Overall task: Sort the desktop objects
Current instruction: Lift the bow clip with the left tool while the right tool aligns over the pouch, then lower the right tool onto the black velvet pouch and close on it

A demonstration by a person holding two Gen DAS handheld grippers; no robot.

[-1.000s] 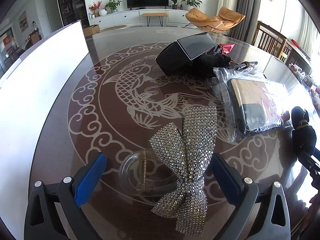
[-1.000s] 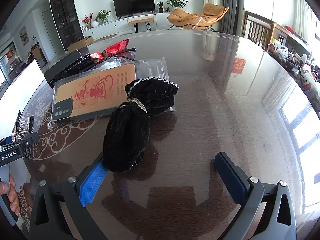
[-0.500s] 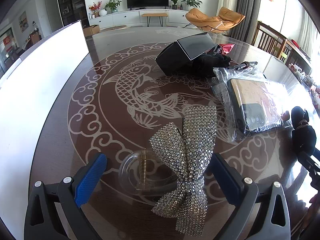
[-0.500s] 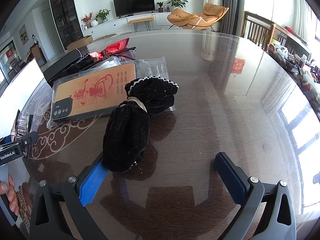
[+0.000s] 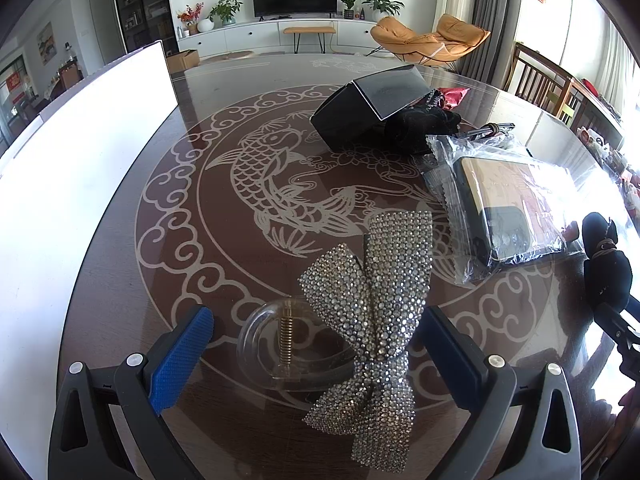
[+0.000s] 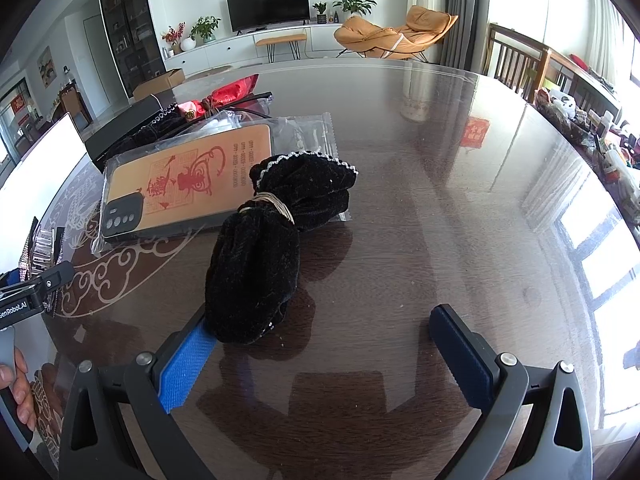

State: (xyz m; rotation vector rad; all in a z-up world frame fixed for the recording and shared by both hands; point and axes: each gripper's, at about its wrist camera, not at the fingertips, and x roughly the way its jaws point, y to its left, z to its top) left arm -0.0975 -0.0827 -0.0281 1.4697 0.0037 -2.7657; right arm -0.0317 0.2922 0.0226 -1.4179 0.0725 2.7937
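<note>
Both grippers sit low over the glass-topped table (image 5: 224, 92), pointing forward along it. The left gripper (image 5: 316, 344) has its jaws spread wide and grips nothing; a rhinestone bow (image 5: 376, 304) and a clear ring with a spring (image 5: 280, 344) lie on the table between its fingers. The right gripper (image 6: 324, 350) is equally wide open and empty, with a black velvet pouch (image 6: 260, 264) resting against its left blue pad (image 6: 186, 368). The pouch's frilled top overlaps a bagged phone case (image 6: 180, 184).
</note>
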